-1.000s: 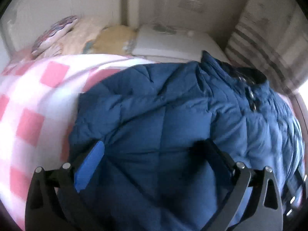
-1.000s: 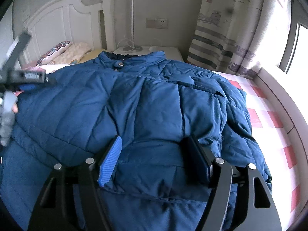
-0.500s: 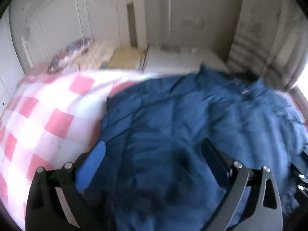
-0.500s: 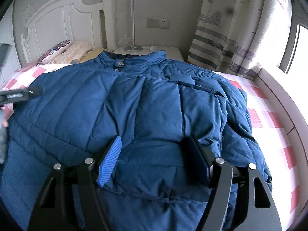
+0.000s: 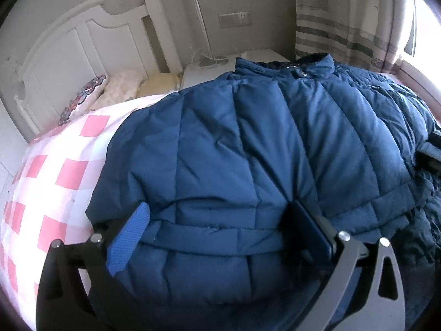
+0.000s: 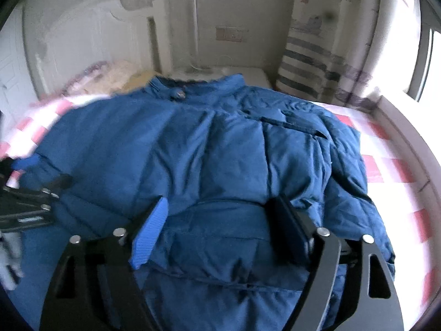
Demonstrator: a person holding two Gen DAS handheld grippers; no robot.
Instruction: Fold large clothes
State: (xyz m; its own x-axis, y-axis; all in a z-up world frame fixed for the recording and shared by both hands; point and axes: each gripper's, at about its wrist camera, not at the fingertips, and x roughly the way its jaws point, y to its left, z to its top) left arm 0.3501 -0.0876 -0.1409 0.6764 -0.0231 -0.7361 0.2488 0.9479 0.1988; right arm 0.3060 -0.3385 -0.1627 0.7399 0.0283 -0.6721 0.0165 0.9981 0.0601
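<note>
Lying collar-away, the jacket (image 6: pixel 209 149) runs straight ahead of both hand-held grippers, hem nearest. Right hand-held gripper (image 6: pixel 220 229), jaws just widening, and left hand-held gripper (image 5: pixel 220 237) straddle the hem, ungripped.

A home bedroom — white headboard (image 5: pixel 82 52), pink-checked bedspread (image 5: pixel 69 171), pillows (image 5: pixel 121 88), striped curtain (image 5: pixel 344 27) by the window.

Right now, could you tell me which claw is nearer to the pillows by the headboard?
Left. The left claw is over the jacket's edge on the pillows' side; the right claw is over the jacket's window side.
</note>
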